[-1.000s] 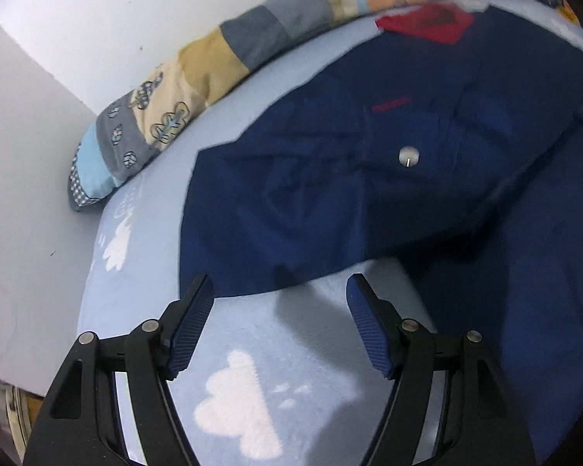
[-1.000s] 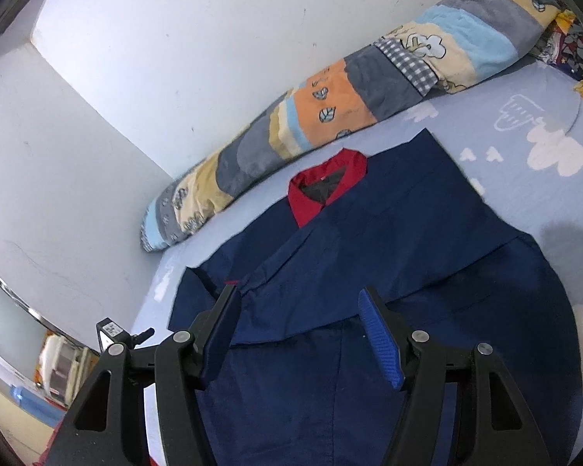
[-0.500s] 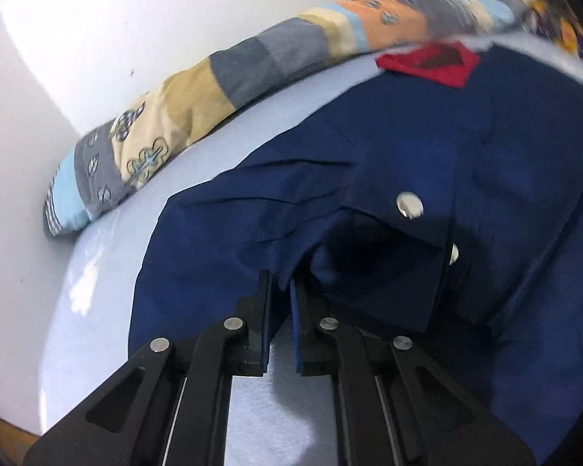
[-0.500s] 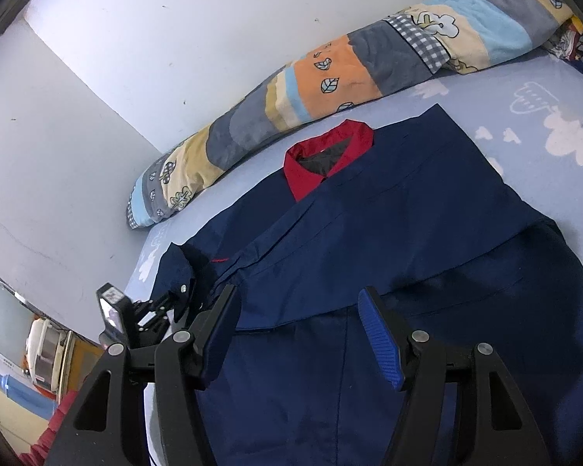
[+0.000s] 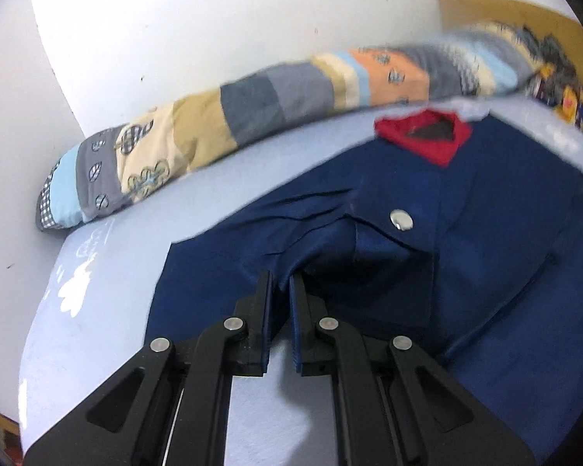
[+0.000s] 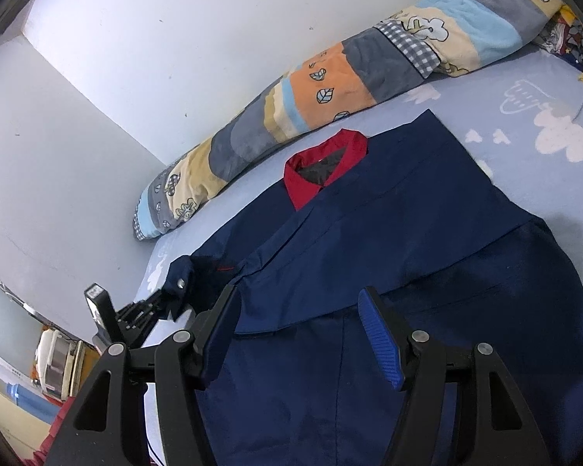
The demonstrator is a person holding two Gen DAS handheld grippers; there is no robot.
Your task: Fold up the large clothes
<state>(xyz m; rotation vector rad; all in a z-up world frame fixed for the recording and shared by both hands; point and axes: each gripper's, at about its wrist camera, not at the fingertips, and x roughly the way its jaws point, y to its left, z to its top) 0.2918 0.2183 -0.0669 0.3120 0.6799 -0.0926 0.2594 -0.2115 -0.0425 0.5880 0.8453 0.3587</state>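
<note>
the dark blue jacket [image 6: 388,256] lies spread flat on the light blue bed sheet [image 6: 524,124], with its red collar [image 6: 322,171] toward the long patchwork pillow [image 6: 330,89] by the wall. one side is already folded over the middle. the cloth looks thin, soft and a little shiny, so i think it is light and will slide easily on itself; it will hang down and not keep a shape when you lift it. the metal snap button [image 5: 401,219] on the cuff is the only hard part.

your left gripper [image 5: 280,283] has its jaws pressed together on the sleeve cuff [image 5: 330,240], pinching the edge of the fabric, and the cloth there is raised from the sheet. this edge is a good place to hold, because the cuff seems thicker than the rest.

your right gripper [image 6: 299,334] hovers over the lower part of the jacket with jaws spread, holding nothing. a hem or a seam would probably be the safest hold for it.
</note>
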